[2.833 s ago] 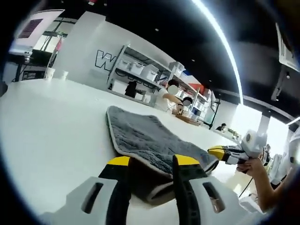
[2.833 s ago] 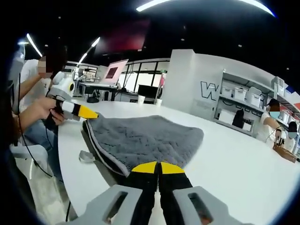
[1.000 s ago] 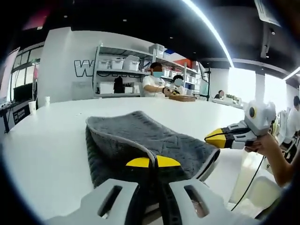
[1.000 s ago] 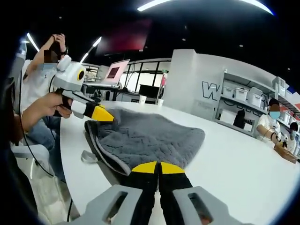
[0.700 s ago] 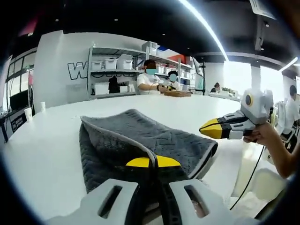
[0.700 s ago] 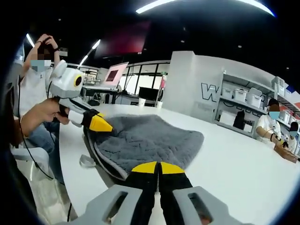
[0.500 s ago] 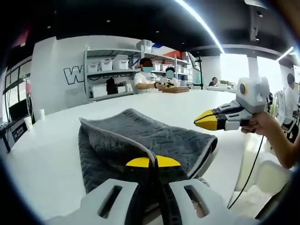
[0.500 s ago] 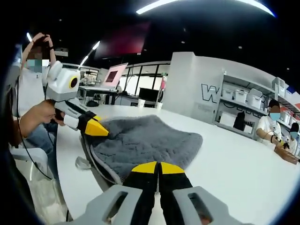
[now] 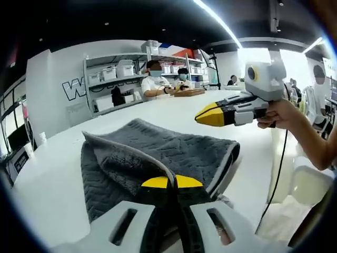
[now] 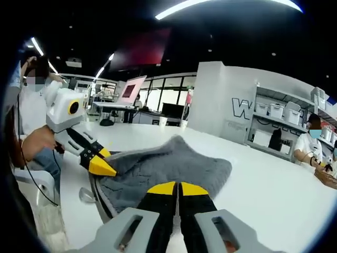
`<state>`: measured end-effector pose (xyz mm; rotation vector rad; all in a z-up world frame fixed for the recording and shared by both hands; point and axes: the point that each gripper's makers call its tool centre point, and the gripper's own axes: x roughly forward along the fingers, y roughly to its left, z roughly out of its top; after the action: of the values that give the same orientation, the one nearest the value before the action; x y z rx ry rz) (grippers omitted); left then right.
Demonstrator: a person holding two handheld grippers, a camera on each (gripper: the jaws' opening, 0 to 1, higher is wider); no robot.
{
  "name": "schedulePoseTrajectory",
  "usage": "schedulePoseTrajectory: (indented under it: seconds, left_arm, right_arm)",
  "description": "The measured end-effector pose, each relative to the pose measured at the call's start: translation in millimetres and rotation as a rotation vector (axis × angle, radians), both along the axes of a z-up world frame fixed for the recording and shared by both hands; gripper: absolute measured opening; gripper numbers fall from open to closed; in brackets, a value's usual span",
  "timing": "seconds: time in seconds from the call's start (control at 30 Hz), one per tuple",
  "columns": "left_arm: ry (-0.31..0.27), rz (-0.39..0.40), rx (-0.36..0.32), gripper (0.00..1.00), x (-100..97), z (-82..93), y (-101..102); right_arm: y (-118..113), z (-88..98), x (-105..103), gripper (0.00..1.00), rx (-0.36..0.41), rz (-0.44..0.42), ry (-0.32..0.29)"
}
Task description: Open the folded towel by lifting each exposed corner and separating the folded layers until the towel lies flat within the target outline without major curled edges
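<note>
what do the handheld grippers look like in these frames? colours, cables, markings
Both match. The right gripper has a pale grey body, black jaws with yellow tips, and a boxy white head with a yellow-ringed round lens; a thin black cable hangs from it. The left gripper looks the same. Each view's own jaws rise from slotted grey mounts, black with yellow tips. No lettering is legible.

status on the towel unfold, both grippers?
Left hand-held gripper shut on towel corner. Right hand-held gripper shut on opposite corner, top layer lifted. Towel folded, not flat. Nothing blocking on table.
</note>
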<state>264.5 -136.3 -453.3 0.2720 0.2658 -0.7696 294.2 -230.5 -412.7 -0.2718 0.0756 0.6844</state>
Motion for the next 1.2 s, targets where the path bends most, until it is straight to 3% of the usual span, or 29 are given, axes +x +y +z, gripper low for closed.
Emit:
schedulePoseTrajectory:
  seconds: [0.37,0.73,1.2]
  left_arm:
    - [0.014,-0.013,0.062,0.01,-1.5,-8.7,-6]
    - [-0.005,-0.052,0.127,0.01,-5.0,-14.6,-12]
    - [0.001,-0.091,0.151,0.01,-5.9,-18.0,-14]
  right_arm:
    - [17,19.4,18,0.0,-0.004,0.069,-0.02]
    - [35,24.4,31,0.0,-0.008,0.106,-0.004]
    - [55,37.4,52,0.0,-0.047,0.136,0.003]
